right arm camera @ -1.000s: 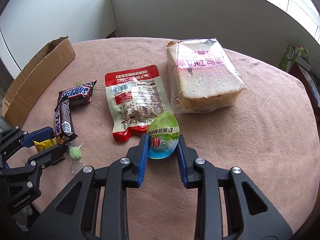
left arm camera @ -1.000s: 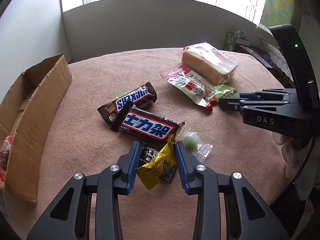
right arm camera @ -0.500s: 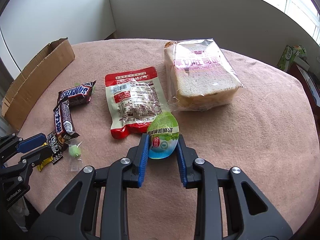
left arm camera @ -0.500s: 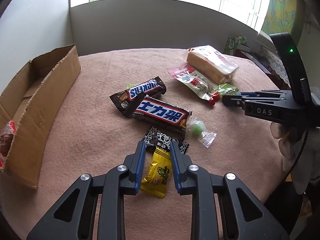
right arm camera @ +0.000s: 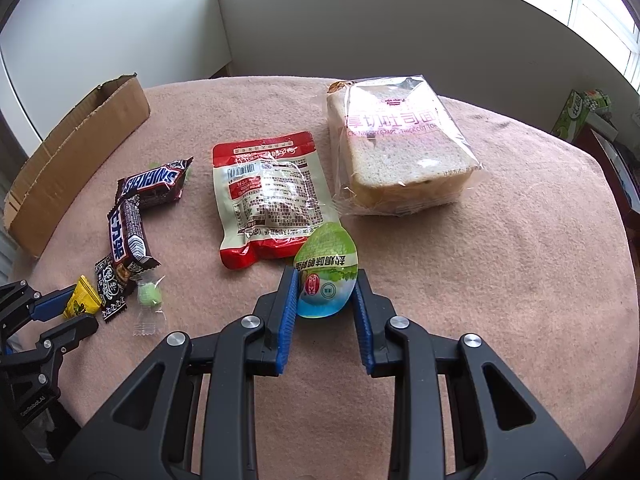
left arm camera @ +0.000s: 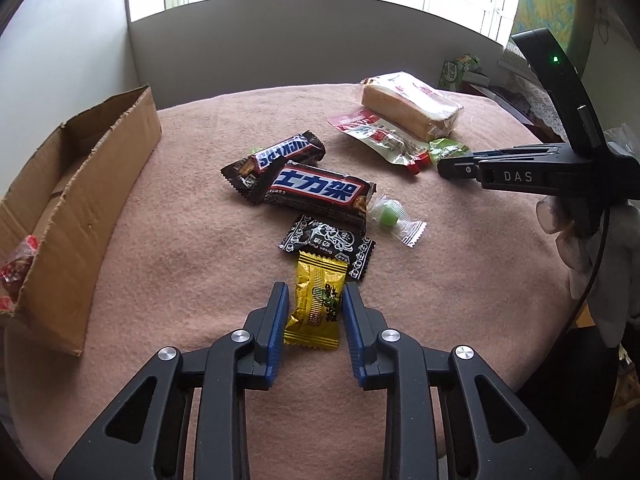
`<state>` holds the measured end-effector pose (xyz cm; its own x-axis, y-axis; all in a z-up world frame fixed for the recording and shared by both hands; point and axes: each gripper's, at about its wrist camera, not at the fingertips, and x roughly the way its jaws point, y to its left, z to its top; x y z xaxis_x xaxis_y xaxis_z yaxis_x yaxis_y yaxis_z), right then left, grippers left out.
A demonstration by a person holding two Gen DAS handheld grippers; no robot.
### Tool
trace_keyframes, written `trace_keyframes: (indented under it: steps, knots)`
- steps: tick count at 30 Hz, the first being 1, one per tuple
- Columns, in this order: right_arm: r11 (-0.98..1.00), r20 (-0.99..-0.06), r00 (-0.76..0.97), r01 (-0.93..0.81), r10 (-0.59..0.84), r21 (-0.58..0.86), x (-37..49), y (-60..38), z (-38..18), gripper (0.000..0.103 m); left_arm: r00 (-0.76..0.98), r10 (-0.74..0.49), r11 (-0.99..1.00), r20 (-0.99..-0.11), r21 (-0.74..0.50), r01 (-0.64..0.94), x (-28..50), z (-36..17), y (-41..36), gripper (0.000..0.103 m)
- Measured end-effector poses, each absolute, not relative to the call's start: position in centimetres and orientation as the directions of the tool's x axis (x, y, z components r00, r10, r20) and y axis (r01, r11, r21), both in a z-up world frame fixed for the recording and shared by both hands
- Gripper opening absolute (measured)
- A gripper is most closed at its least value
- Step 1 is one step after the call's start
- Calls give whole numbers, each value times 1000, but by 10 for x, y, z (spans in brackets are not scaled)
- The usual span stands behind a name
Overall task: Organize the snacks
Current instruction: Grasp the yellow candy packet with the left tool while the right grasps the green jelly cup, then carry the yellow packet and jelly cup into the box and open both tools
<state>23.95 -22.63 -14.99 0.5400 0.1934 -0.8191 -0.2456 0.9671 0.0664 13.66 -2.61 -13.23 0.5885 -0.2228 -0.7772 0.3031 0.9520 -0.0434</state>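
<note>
Both clenched: left hand-held gripper [left arm camera: 313, 304] on the yellow candy [left arm camera: 317, 307], right hand-held gripper [right arm camera: 327, 297] on the green pouch [right arm camera: 326, 276]; we lift clear, then carry left to the cardboard box [left arm camera: 100, 208].

black grippers, blue fingers [left arm camera: 276, 320], silver screws.

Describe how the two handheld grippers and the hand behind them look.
Both the left gripper and the right gripper are black plastic with cut-out arms, silver rivets and ribbed blue pads. The right one carries white "DAS" lettering, a green light and a black cable; a pale glove covers its hand.
</note>
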Motion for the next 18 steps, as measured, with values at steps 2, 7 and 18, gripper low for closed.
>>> trace_keyframes:
  steps: [2, 7, 18]
  knots:
    - [967, -817, 542, -243, 196, 71, 238, -227, -149, 28, 589, -222, 954, -777, -47, 298, 137, -132, -25, 21]
    - [969, -811, 551, -235, 199, 78, 235, -231, -145, 27, 592, -228, 958, -773, -71, 276, 137, -130, -18, 21]
    - [966, -772, 599, -246, 213, 76, 220, -228, -115, 27, 634, -240, 964, -735, -104, 244, 132, -106, -2, 21]
